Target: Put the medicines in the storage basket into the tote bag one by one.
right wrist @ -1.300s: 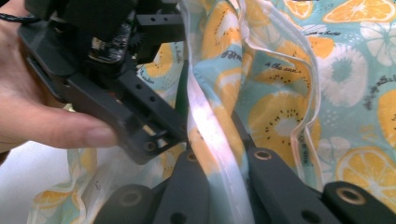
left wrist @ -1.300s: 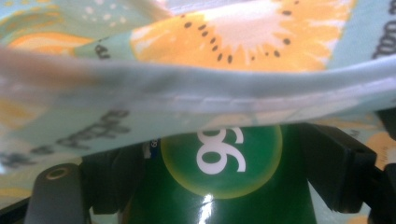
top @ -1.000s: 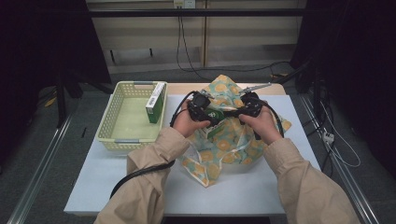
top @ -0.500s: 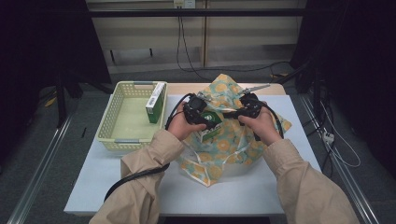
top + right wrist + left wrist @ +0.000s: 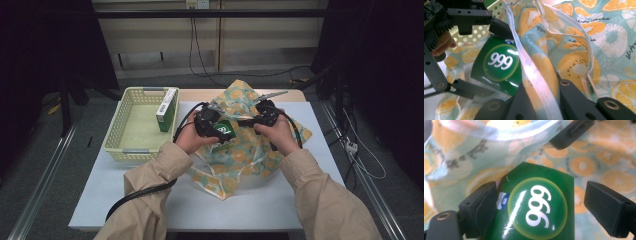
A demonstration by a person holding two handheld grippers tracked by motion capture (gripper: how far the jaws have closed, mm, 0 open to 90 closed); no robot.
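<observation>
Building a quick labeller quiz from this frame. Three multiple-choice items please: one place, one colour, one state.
1. Where does the basket stand?
A. at the table's left
B. on the bag
C. on the floor

2. What colour is the "999" box?
A. red
B. green
C. white

3. How is the right gripper?
A. wide open
B. shut on the box
C. shut on the bag's edge

Key: 1 A, the high view shows it left of the fruit-print bag. 2 B, green in both gripper views. 3 C, the bag's pale hem runs between its closed jaws.

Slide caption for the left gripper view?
Left gripper, jaws just opening, straddles a green 999 box above the orange-print bag.
</observation>
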